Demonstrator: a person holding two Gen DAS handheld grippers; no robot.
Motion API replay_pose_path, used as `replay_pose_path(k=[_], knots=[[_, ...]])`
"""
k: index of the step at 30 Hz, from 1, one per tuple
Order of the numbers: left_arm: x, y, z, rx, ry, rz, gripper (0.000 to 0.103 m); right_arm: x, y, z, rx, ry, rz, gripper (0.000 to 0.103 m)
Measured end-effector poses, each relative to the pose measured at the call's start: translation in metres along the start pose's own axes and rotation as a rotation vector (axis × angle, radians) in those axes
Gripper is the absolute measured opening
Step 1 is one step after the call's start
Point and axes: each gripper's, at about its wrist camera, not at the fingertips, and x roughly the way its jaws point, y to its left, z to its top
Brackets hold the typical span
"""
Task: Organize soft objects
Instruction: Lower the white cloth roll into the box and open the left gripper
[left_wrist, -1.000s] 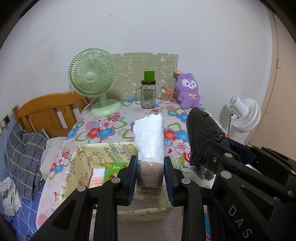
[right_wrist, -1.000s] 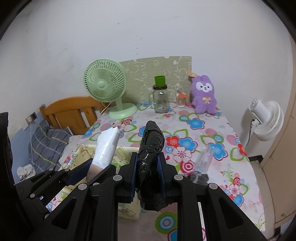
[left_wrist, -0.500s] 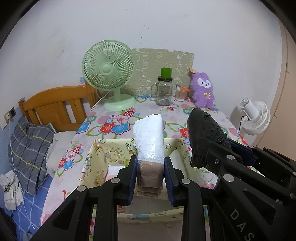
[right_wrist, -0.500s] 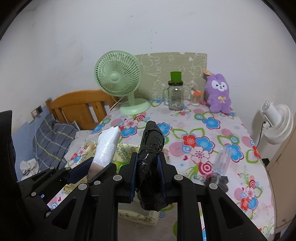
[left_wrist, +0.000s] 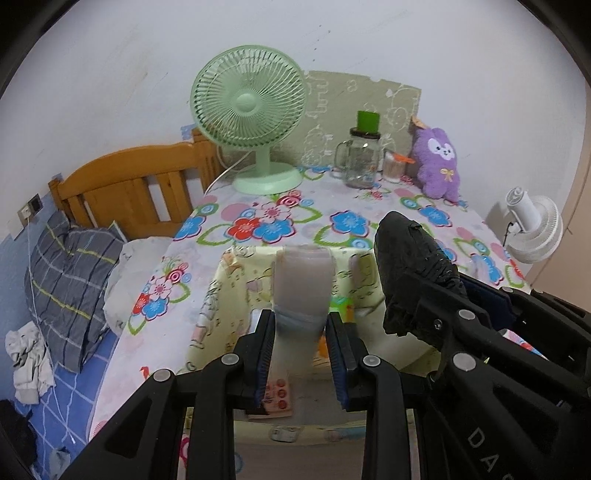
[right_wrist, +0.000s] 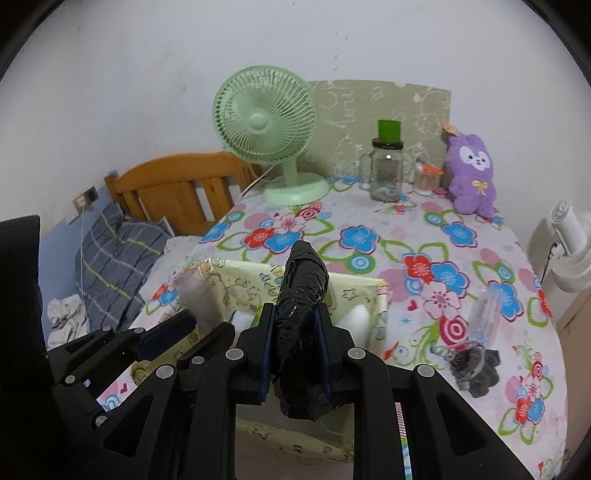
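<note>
My left gripper (left_wrist: 301, 325) stands over the yellow fabric box (left_wrist: 236, 269) with its jaws spread wider than the white-wrapped beige roll (left_wrist: 303, 284) between them; the roll is motion-blurred and looks loose. My right gripper (right_wrist: 294, 332) is shut on a black plastic-wrapped roll (right_wrist: 301, 295) and holds it above the same box (right_wrist: 369, 288). The roll shows in the left wrist view (left_wrist: 413, 269) too. The left gripper and the blurred pale roll (right_wrist: 195, 295) show at left in the right wrist view.
A green fan (right_wrist: 266, 122), a glass jar (right_wrist: 386, 173) and a purple plush (right_wrist: 471, 173) stand at the table's back. A clear bottle (right_wrist: 485, 310) and a grey scrunchie (right_wrist: 474, 369) lie at right. A bed with a wooden headboard (left_wrist: 129, 188) is left, and a white fan (left_wrist: 532, 229) is right.
The left jaws have opened and the pale roll has slipped down between them, now blurred. Both grippers have moved forward over the yellow box. The right gripper keeps its hold.
</note>
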Motion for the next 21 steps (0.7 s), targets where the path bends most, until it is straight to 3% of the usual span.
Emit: replay_pose_path(k=[12,18,21], knots=[[0.021,0.022,-0.011,-0.006,0.056,0.034,0.032,0.03,0.018,-0.006,-0.029,0.07,0.035,0.024],[0.022,0.028,-0.014,-0.01,0.066,0.01,0.046,0.041,0.023,-0.008,-0.037,0.097,0.055,0.024],[0.018,0.027,-0.014,-0.005,0.067,-0.035,0.063,0.045,0.022,-0.008,-0.031,0.112,0.078,0.023]])
